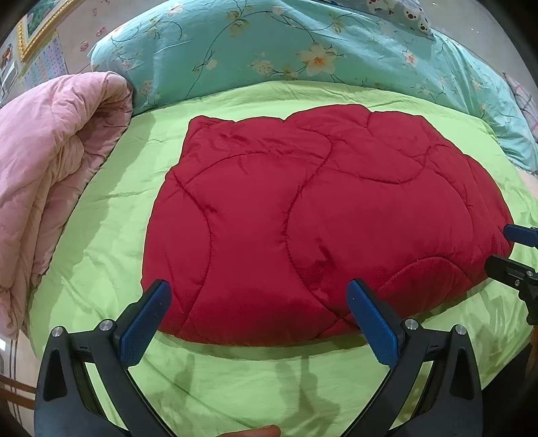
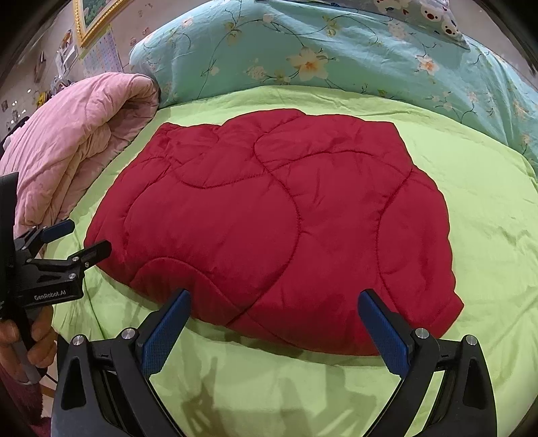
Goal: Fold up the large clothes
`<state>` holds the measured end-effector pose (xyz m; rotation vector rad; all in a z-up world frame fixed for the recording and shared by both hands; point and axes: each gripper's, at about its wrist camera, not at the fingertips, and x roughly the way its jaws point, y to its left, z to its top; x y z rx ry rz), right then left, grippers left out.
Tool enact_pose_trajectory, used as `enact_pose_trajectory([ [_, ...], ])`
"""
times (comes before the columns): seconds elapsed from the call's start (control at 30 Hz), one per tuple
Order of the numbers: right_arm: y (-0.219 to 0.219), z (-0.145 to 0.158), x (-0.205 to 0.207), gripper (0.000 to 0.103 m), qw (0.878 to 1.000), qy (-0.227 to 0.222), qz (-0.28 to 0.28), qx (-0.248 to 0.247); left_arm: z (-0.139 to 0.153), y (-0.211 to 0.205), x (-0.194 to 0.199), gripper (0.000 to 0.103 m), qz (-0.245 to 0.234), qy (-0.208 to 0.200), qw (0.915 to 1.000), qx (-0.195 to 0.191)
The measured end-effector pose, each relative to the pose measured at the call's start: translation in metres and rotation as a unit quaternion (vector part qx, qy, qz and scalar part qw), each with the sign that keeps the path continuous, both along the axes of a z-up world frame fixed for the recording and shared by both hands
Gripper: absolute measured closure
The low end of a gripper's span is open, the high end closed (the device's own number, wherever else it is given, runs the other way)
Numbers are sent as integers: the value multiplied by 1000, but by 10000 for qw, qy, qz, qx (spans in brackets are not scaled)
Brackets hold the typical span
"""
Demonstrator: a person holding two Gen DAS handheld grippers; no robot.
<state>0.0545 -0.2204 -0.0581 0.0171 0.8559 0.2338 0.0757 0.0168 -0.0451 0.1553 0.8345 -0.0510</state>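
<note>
A red quilted garment (image 1: 312, 215) (image 2: 279, 228) lies folded into a compact padded bundle on the green bed sheet (image 1: 111, 235) (image 2: 470, 208). My left gripper (image 1: 259, 295) hovers open just above its near edge, nothing between the blue pads (image 1: 148, 322). My right gripper (image 2: 275, 302) is also open over the bundle's near edge, its pads (image 2: 383, 332) wide apart and holding nothing. From the right wrist view the left gripper (image 2: 87, 238) shows at the left, with a hand (image 2: 20, 343) on its handle. The right gripper (image 1: 507, 248) appears at the right edge of the left wrist view.
A rolled pink quilt (image 1: 50, 168) (image 2: 77, 148) lies along the left side of the bed. A teal floral duvet (image 1: 285, 50) (image 2: 336, 57) is piled across the far side. A framed picture (image 1: 37, 23) hangs on the wall beyond.
</note>
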Motion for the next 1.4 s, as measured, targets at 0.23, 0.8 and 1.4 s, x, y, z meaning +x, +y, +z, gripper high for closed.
enact_pose_trajectory([
  [0.23, 2, -2, 5, 3, 10000, 62, 29, -8, -1, -1, 3, 0, -28, 15, 10000, -8],
  [0.8, 7, -2, 7, 3, 10000, 82, 33, -16, 1, -2, 2, 0, -6, -29, 10000, -26],
  [1.4, 8, 0, 6, 3, 10000, 70, 49, -28, 5, -1, 0, 0, -4, -81, 10000, -23],
])
